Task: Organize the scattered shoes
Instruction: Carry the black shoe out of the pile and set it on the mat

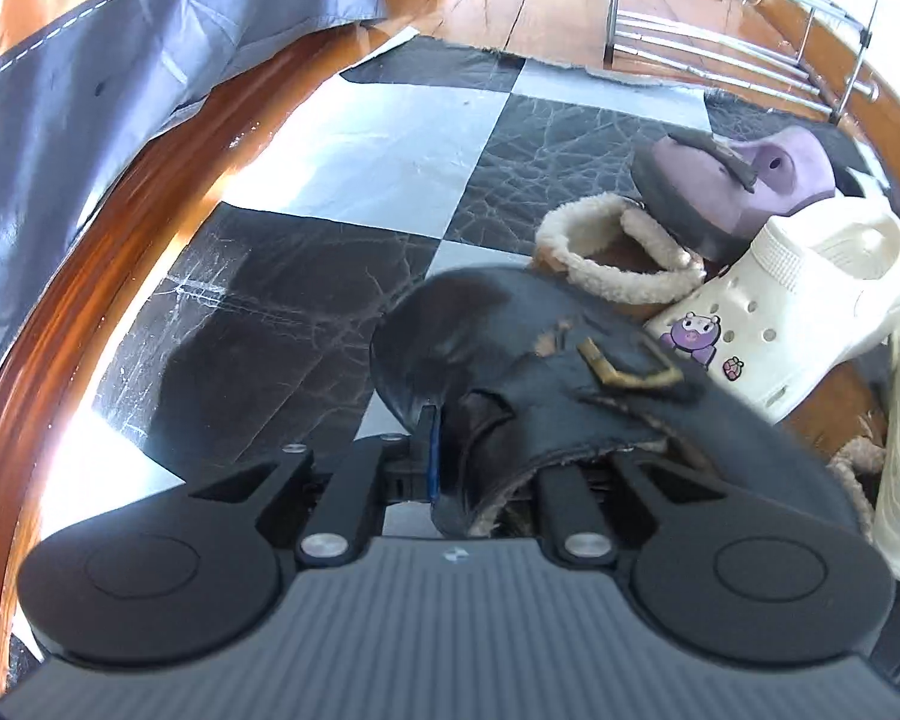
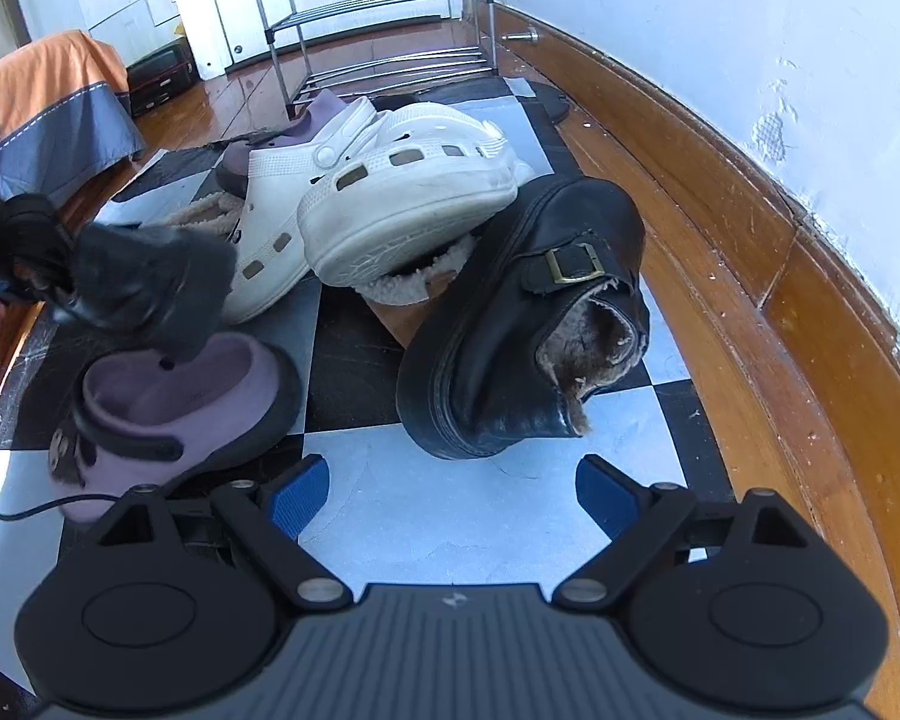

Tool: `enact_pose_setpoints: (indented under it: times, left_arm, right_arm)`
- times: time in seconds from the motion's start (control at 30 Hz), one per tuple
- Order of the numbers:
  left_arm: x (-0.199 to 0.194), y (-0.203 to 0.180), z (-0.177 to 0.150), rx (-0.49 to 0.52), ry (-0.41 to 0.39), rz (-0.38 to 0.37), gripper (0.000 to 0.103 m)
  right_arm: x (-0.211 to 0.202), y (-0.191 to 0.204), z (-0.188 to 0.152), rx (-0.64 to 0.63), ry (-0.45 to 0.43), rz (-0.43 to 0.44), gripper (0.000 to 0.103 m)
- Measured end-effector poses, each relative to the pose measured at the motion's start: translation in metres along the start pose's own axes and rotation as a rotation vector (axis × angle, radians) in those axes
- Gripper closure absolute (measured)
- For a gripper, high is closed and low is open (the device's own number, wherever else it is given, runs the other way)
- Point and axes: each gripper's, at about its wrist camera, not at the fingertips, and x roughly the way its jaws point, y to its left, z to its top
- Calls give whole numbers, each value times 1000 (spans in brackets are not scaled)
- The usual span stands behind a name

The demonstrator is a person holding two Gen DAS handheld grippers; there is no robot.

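My left gripper point(image 1: 450, 450) is shut on the collar of a black leather buckle shoe point(image 1: 510, 348) and holds it above the checkered mat point(image 1: 330, 168); the shoe hides its right finger. It also shows at the left of the right wrist view point(image 2: 144, 288), blurred. My right gripper point(image 2: 453, 498) is open and empty, low over the mat, just in front of the matching black buckle shoe point(image 2: 528, 324), which lies tilted. A purple clog point(image 2: 168, 408) lies to its left. Two white clogs point(image 2: 402, 198) and a tan fleece-lined slipper point(image 1: 618, 258) lie piled behind.
A metal shoe rack point(image 2: 384, 18) stands at the far end on the wooden floor. A white wall with a wooden baseboard point(image 2: 750, 228) runs along the right. An orange and grey cloth point(image 2: 54, 102) hangs at the left. A second purple clog point(image 1: 744, 180) lies in the pile.
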Motion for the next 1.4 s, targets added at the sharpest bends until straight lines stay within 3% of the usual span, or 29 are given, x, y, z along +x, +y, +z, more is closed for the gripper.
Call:
enact_pose_setpoints:
  times: [0.33,0.6,0.63,0.8,0.87,1.0,1.13,1.2,1.33,1.37,1.4]
  left_arm:
    - [-46,28,-10,74,-114,-61,93]
    - [-97,86,-20,183,-193,-39,92]
    - [-113,104,-28,237,-223,-27,92]
    - [-156,156,-46,274,-219,6,91]
    - [-175,177,-64,294,-184,8,91]
    - [-184,191,-101,361,-166,-66,90]
    - [-183,177,-140,399,-137,-105,89]
    - [-173,161,-156,417,-83,-145,83]
    - [-136,123,-181,587,155,-179,75]
    - [-130,118,-195,600,219,-162,73]
    - [-128,119,-198,571,284,-204,67]
  right_arm:
    - [-12,30,-16,-18,10,57,13]
    - [-24,60,-30,-46,17,118,13]
    - [-26,64,-31,-49,18,126,13]
    - [-33,83,-40,-67,23,164,13]
    - [-36,91,-43,-74,24,179,13]
    - [-33,98,-47,-105,56,181,13]
    - [-38,98,-58,-143,83,165,13]
    - [-41,96,-64,-157,93,147,13]
    - [-41,96,-76,-152,123,152,12]
    - [-40,99,-79,-157,133,160,12]
    - [-39,102,-83,-162,144,168,12]
